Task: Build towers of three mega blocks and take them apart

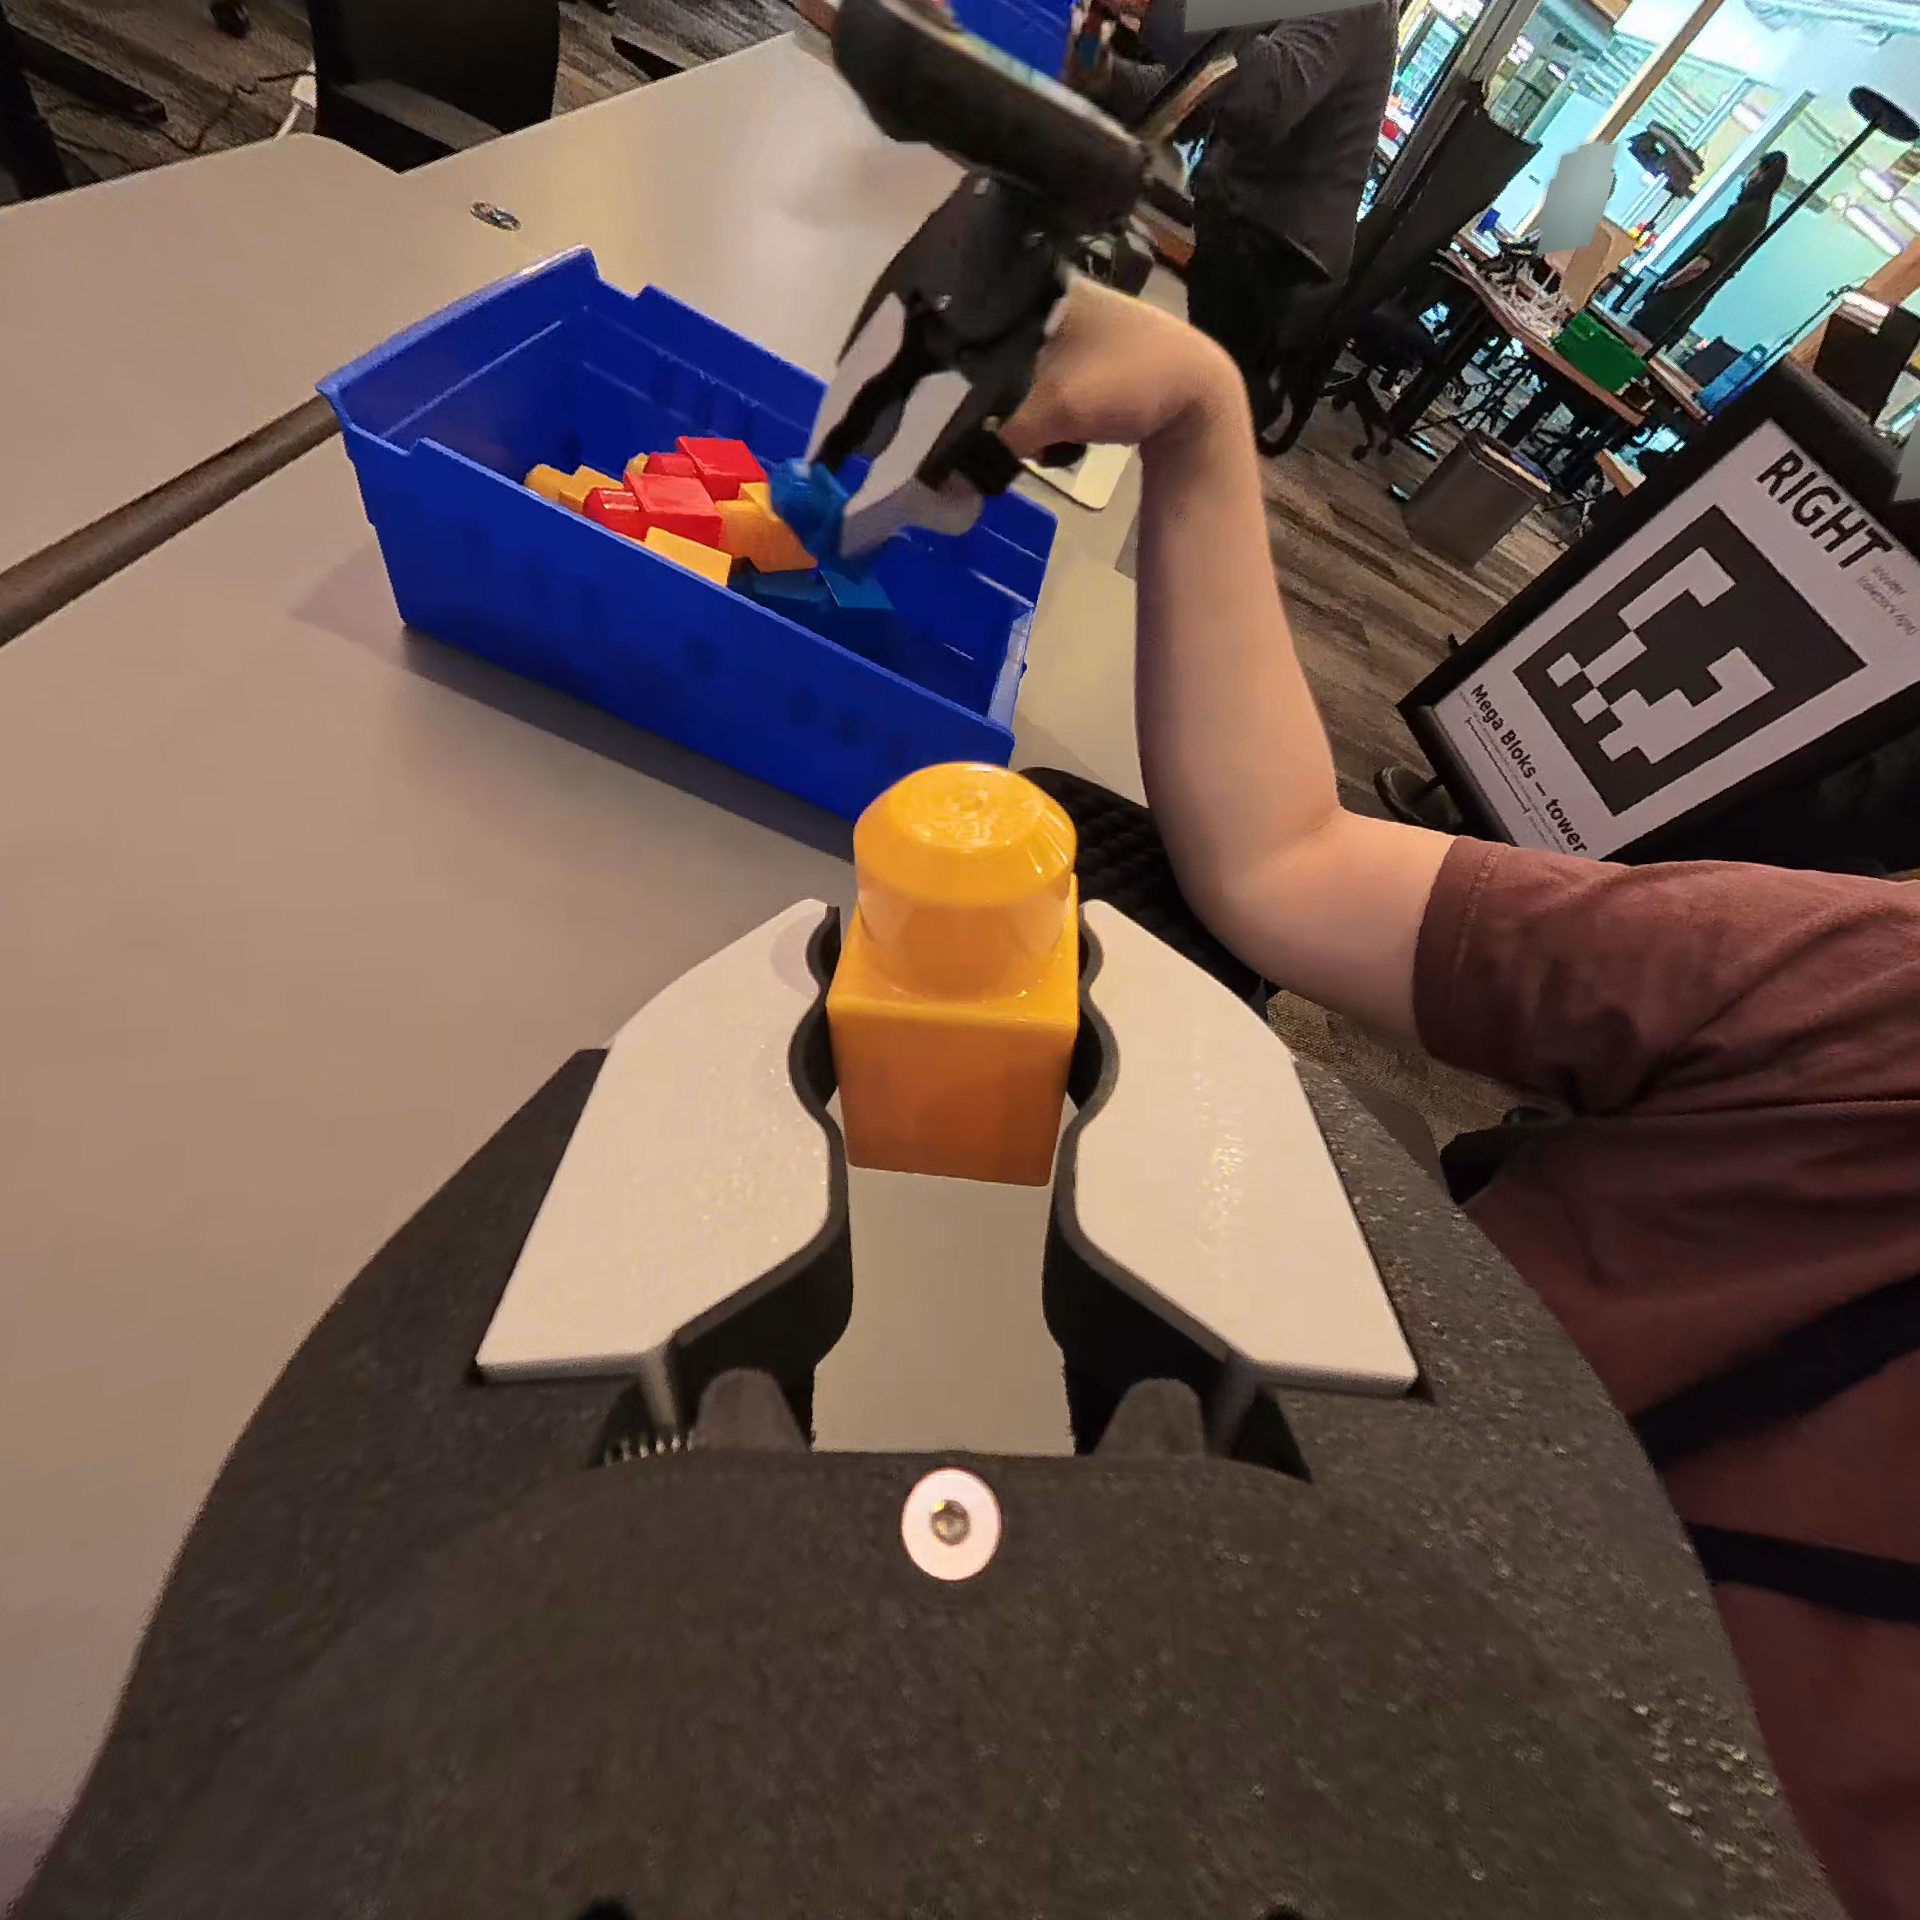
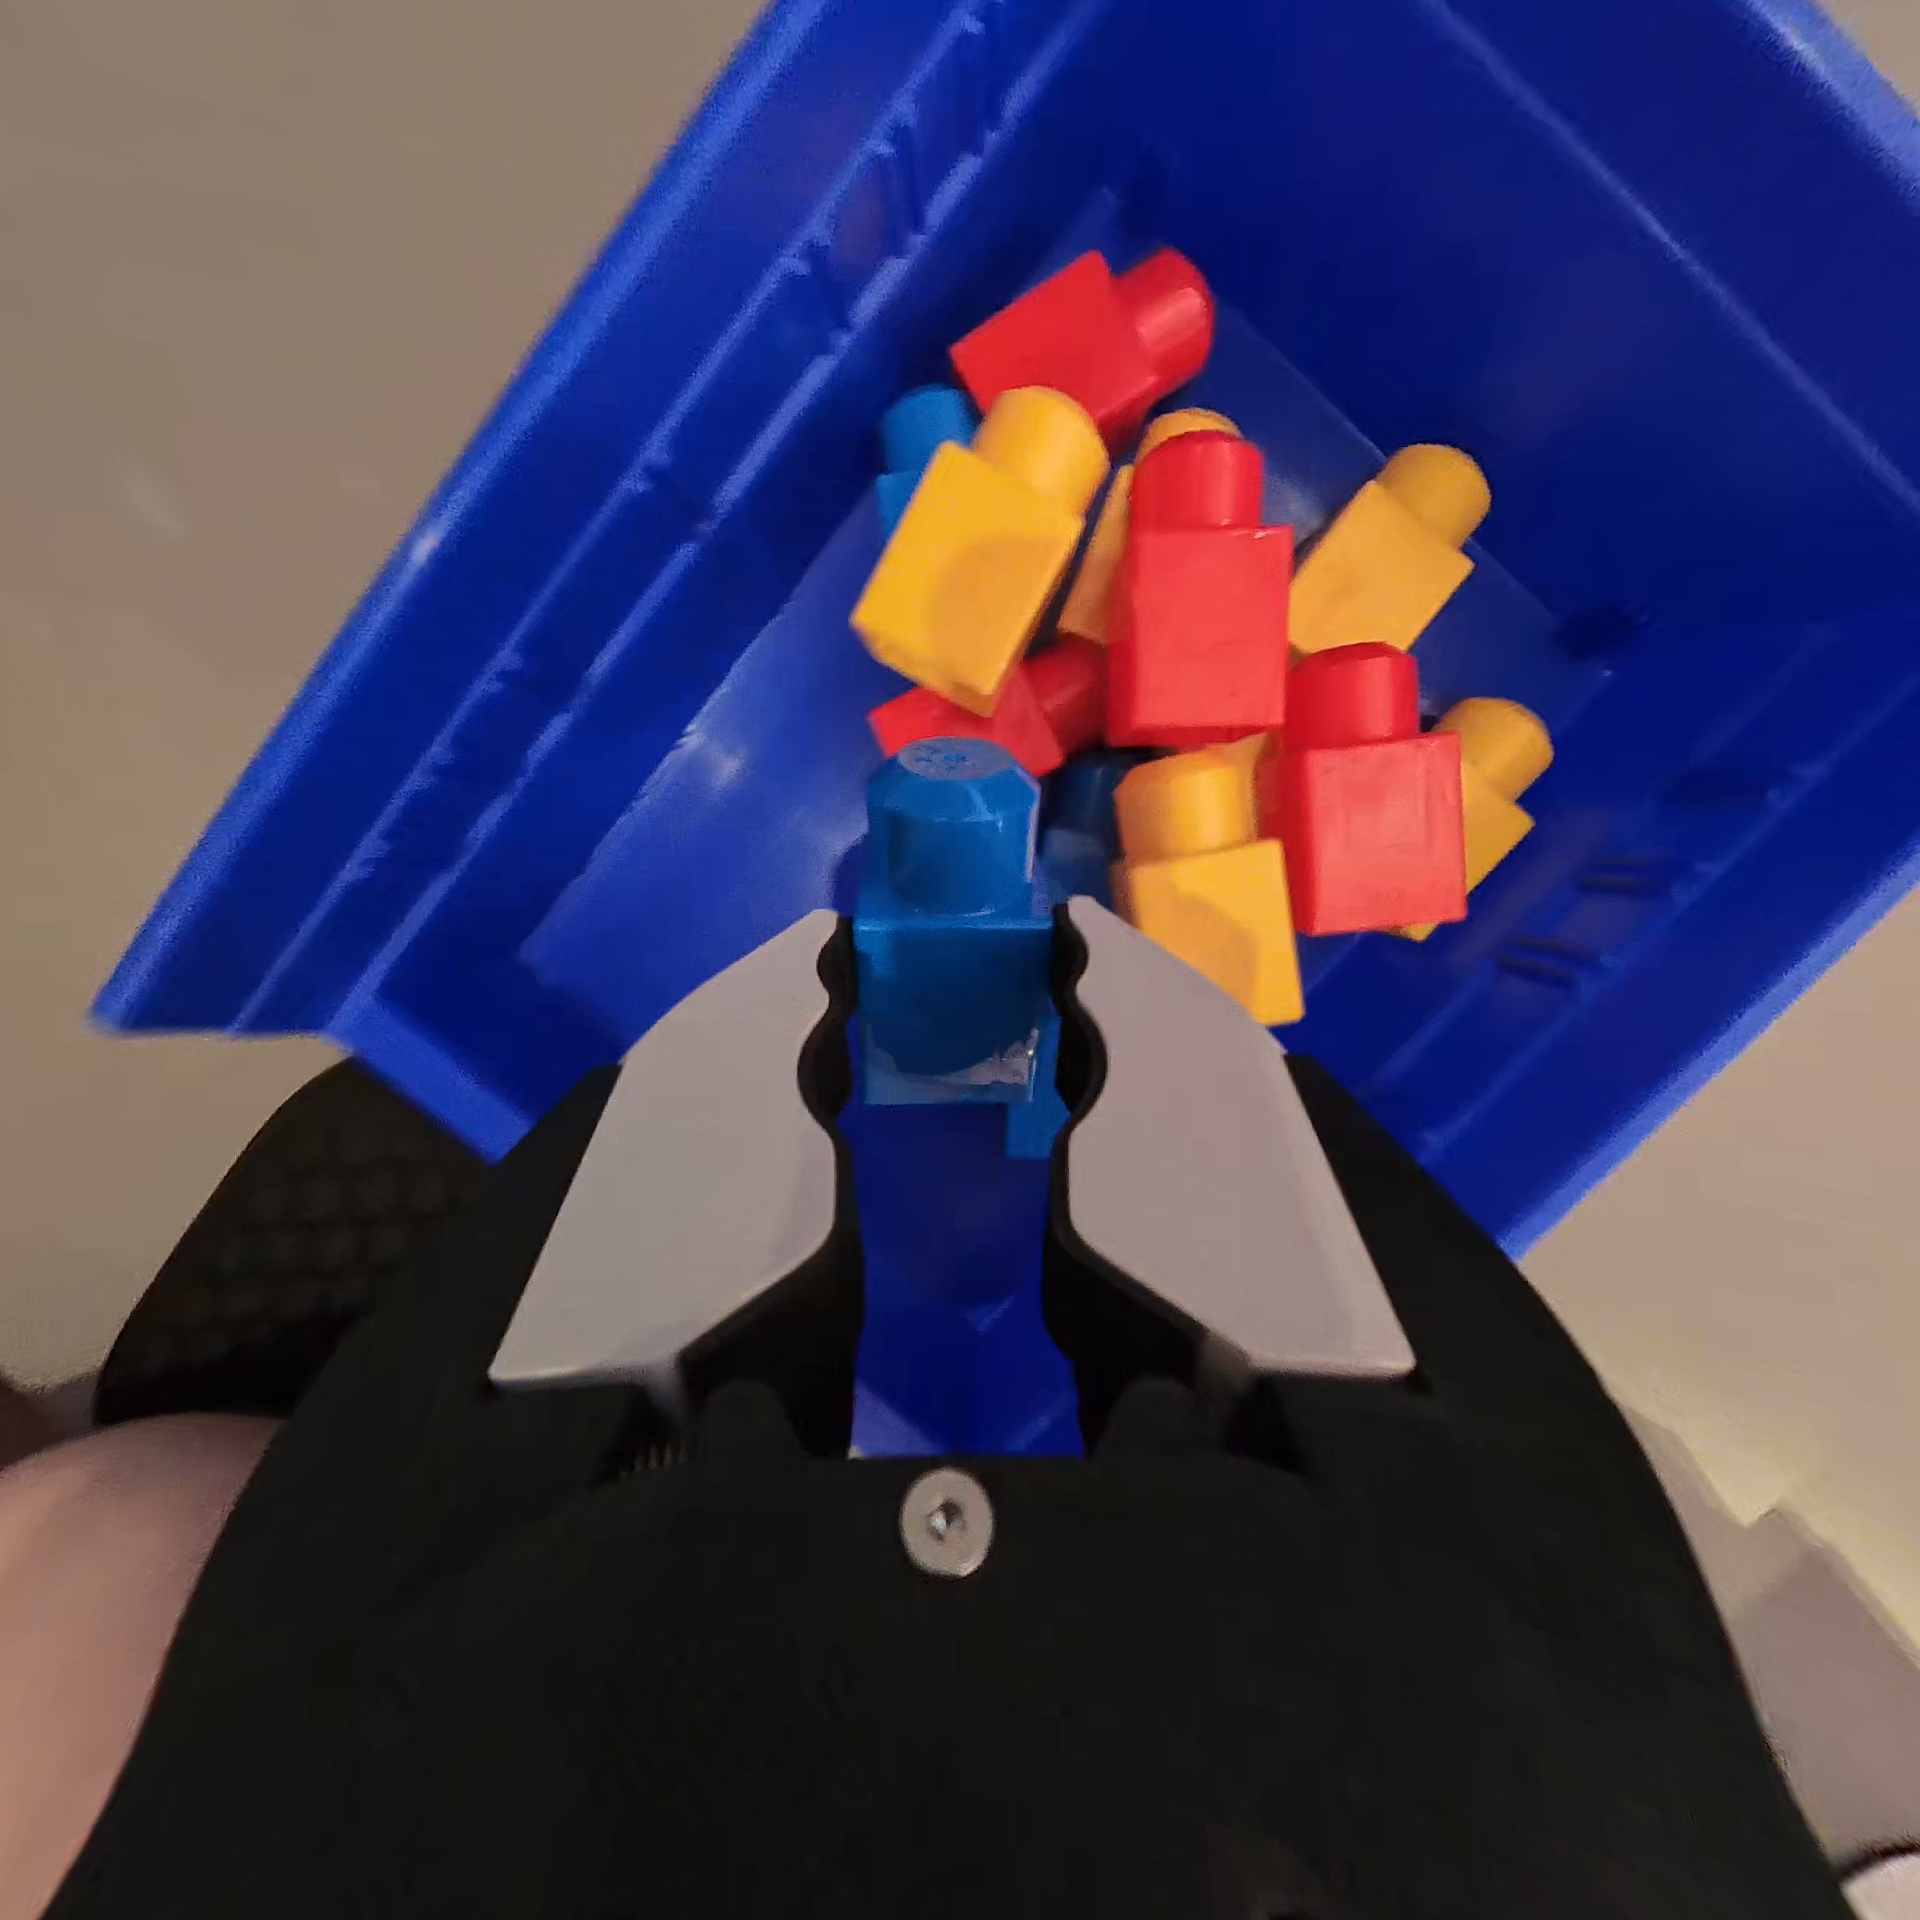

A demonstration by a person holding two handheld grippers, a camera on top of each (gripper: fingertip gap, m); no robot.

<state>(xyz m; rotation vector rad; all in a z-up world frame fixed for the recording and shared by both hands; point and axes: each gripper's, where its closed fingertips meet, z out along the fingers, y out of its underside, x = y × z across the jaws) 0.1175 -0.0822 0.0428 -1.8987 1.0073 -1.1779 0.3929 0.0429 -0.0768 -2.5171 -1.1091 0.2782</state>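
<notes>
Mega blocks (image 2: 1195, 623): lying jumbled, red, yellow and blue, inside the blue bin.
Blue bin (image 1: 665, 644): sitting on the grey table (image 1: 208, 935).
Left gripper (image 1: 954, 1023): clamping a yellow block (image 1: 951, 1049) upright, pads pressing both sides, above the table, near the bin.
Right gripper (image 2: 954, 997): gripping a blue block (image 2: 945, 935), stud forward, over the bin's pile.

Printed sign (image 1: 1704, 634) w/ marker code
</notes>
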